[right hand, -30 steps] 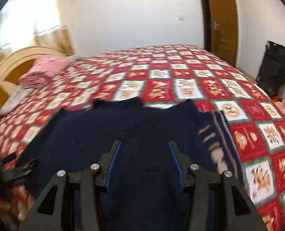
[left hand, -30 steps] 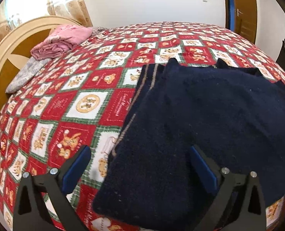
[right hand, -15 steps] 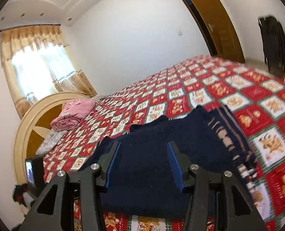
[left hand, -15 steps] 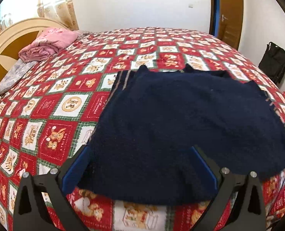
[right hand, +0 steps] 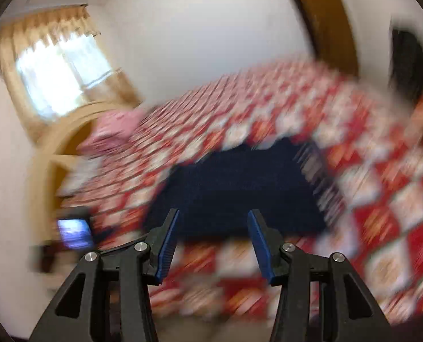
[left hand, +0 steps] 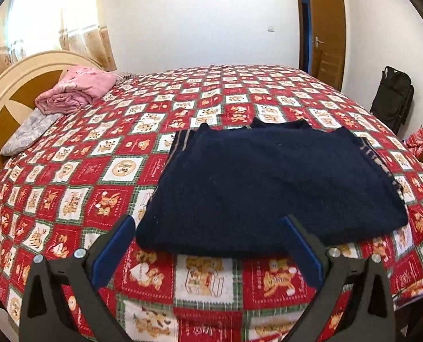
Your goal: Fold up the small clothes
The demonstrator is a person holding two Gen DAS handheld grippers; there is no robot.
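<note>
A dark navy knit garment (left hand: 271, 182) lies folded flat on the red patterned bedspread (left hand: 103, 171), with tan stripes showing at its left and right edges. My left gripper (left hand: 208, 248) is open and empty, held just short of the garment's near edge. In the right wrist view, which is badly blurred, the same garment (right hand: 237, 191) lies beyond my right gripper (right hand: 212, 242), which is open, empty and clear of the cloth.
A pink folded pile (left hand: 74, 91) and a grey cloth (left hand: 28, 131) lie by the curved headboard (left hand: 8, 85) at far left. A brown door (left hand: 325, 31) and a black bag (left hand: 394, 99) stand at right. The bed's near edge (left hand: 211, 313) is below my left gripper.
Both grippers have pulled back from the garment toward the bed's near edge. The garment stays flat. The right gripper is moving fast and has tilted upward.
</note>
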